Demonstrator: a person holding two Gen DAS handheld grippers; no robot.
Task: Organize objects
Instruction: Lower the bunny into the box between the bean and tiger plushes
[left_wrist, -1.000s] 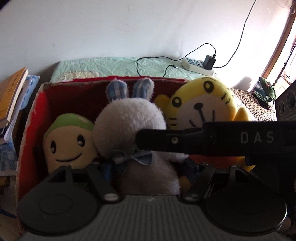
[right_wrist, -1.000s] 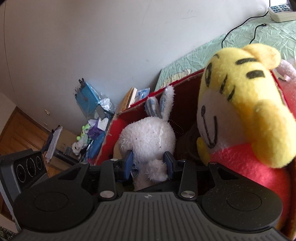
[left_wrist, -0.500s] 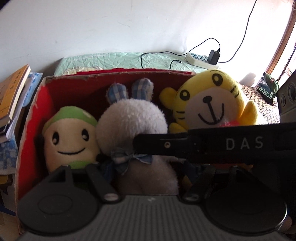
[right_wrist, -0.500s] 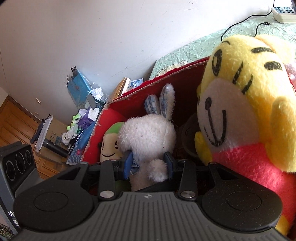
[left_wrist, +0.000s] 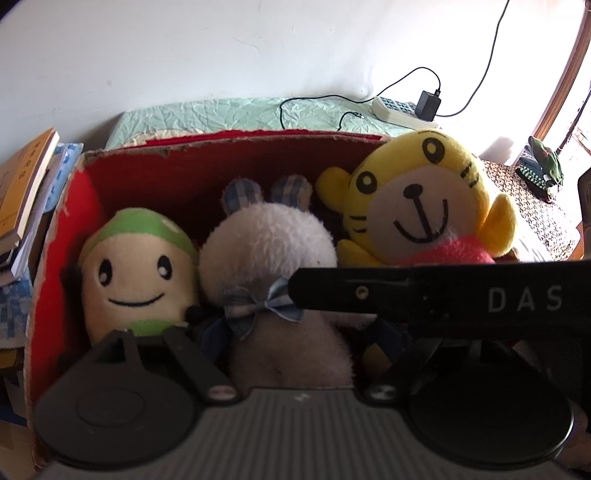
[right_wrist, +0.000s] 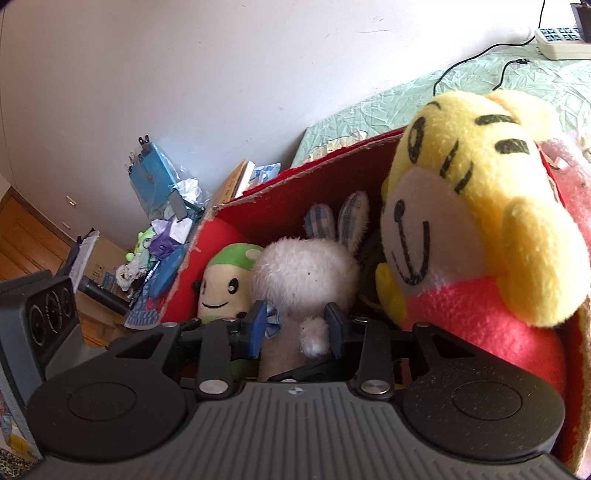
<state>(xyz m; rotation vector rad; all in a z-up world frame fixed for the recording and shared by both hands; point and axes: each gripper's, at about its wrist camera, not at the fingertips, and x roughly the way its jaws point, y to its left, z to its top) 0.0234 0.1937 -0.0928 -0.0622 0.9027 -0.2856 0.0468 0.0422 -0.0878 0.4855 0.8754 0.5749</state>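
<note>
A red cardboard box (left_wrist: 240, 162) holds three plush toys in a row: a green-capped smiling doll (left_wrist: 136, 273), a white rabbit (left_wrist: 266, 243) with checked ears and a blue bow, and a yellow tiger (left_wrist: 417, 206) in a red shirt. My left gripper (left_wrist: 295, 339) straddles the rabbit's body, its jaws opening and drawing off the fur. My right gripper (right_wrist: 296, 326) has its blue pads (right_wrist: 258, 325) against both sides of the rabbit (right_wrist: 306, 273) and its jaws are closing. One of its fingers (left_wrist: 369, 291) crosses the left wrist view as a black bar.
Books (left_wrist: 22, 192) are stacked left of the box. Behind the box, a power strip with a charger (left_wrist: 402, 110) lies on green cloth (left_wrist: 221, 114). A heap of bags and small items (right_wrist: 166, 229) sits by the wall, and a dark dialled device (right_wrist: 40, 314) stands at the left.
My left fingers have spread away from the rabbit's sides. My right pads have drawn slightly closer on it. The green-capped doll has come into the right wrist view.
</note>
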